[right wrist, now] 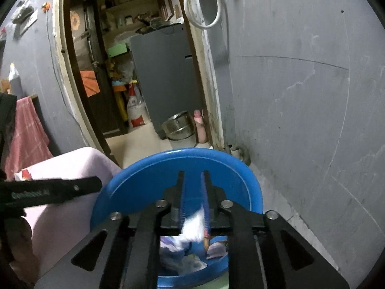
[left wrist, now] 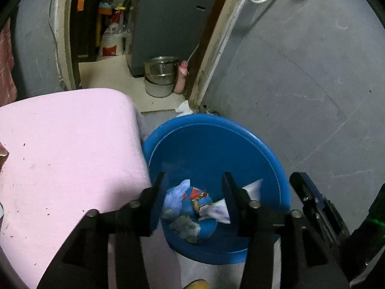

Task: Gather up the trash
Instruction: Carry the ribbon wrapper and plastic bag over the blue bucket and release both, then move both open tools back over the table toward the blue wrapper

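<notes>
Left gripper (left wrist: 192,197), jaws spread and empty, and right gripper (right wrist: 193,192), jaws slightly parted around a blurred white wrapper (right wrist: 192,226), both above the blue basin (left wrist: 240,130). Crumpled wrappers (left wrist: 187,207) already lie on its bottom; a white scrap (left wrist: 184,108) remains on the floor beyond its far rim.

The left wrist camera looks steeply down along its fingers, close over a blue basin (left wrist: 216,144) at lower centre, with a pink cloth (left wrist: 67,156) filling the left of the frame. The right wrist camera tilts less, close behind the same basin (right wrist: 149,175), facing an open doorway (right wrist: 134,72) at upper centre. Both views share the basin, the doorway (left wrist: 144,36), a steel pot (left wrist: 161,72) and the grey wall (left wrist: 300,72) on the right.
</notes>
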Motion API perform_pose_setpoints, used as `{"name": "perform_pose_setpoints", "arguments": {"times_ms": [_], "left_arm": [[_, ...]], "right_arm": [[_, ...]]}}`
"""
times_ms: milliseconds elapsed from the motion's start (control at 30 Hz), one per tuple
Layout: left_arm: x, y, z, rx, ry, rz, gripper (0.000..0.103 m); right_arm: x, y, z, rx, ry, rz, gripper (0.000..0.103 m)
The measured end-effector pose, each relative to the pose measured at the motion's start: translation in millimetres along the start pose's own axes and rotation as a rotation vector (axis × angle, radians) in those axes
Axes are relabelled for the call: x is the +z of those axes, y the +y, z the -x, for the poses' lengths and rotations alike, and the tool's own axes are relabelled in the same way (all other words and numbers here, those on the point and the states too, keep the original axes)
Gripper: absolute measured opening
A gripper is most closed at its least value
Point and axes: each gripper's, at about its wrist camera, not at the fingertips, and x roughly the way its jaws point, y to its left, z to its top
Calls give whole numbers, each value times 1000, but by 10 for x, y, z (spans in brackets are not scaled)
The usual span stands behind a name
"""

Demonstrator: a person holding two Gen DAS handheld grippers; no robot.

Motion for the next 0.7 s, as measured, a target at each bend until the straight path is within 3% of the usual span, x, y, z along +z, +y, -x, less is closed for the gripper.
{"name": "perform_pose_setpoints", "arguments": {"times_ms": [167, 233, 267, 333, 400, 467, 633, 700], "left_arm": [[10, 76, 125, 2, -17, 13, 43], [-5, 125, 240, -16, -29, 19, 46], [-14, 158, 305, -17, -40, 24, 46], [-10, 202, 429, -18, -59, 37, 55], [-18, 270, 616, -16, -110, 48, 57], [-30, 329, 799, -26, -154, 43, 59], [-91, 472, 1262, 19, -288, 26, 80], [-121, 551, 1424, 37, -327, 25, 84]], "right_arm": [[6, 3, 90, 8, -17, -2, 28], [16, 8, 112, 16, -30, -6, 38], [20, 21, 163, 21, -46, -10, 48], [32, 60, 252, 29, -79, -20, 56], [46, 95, 331, 42, -94, -27, 68], [64, 150, 441, 51, -123, -30, 76], [148, 327, 707, 75, -187, -28, 89], [151, 428, 830, 75, -212, -27, 102]]}}
